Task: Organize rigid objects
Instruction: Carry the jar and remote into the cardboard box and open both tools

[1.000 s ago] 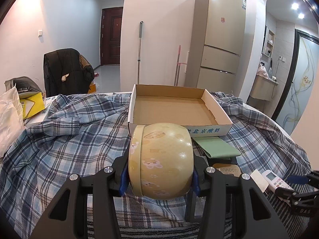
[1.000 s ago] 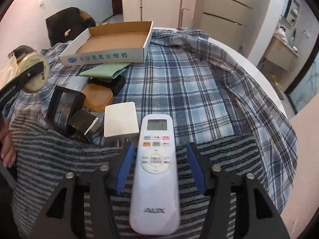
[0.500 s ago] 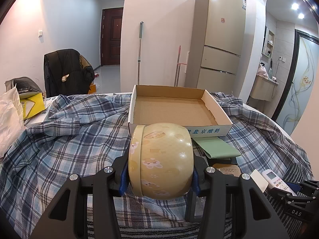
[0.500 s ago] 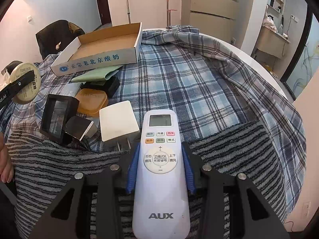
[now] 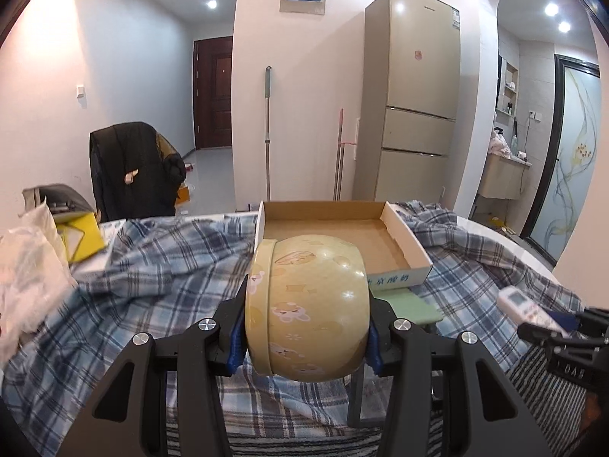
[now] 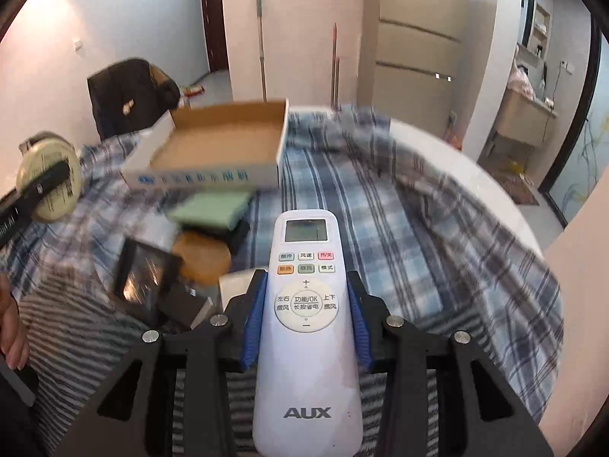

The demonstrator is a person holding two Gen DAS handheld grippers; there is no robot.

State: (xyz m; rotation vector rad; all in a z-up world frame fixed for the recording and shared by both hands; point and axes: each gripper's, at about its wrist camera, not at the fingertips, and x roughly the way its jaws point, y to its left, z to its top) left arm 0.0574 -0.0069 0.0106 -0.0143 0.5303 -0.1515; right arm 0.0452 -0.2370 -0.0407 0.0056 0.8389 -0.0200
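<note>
My left gripper (image 5: 304, 337) is shut on a round yellow tin (image 5: 308, 306) with cartoon prints, held on its side above the plaid cloth, just in front of the open cardboard box (image 5: 335, 234). My right gripper (image 6: 306, 320) is shut on a white AUX remote (image 6: 306, 327), lifted off the cloth. The remote also shows at the right of the left wrist view (image 5: 527, 306). The tin shows at the left of the right wrist view (image 6: 51, 177), and the box lies beyond (image 6: 220, 148).
A green flat case (image 6: 211, 207), an orange lid (image 6: 203, 255), a black frame (image 6: 142, 276) and a white adapter (image 6: 236, 287) lie on the cloth in front of the box. Bags and a yellow box (image 5: 78, 238) sit at the left. A fridge (image 5: 411, 114) stands behind.
My right gripper closed on the remote and lifted it up off the cloth. My left gripper rose a little with the tin, closer to the box.
</note>
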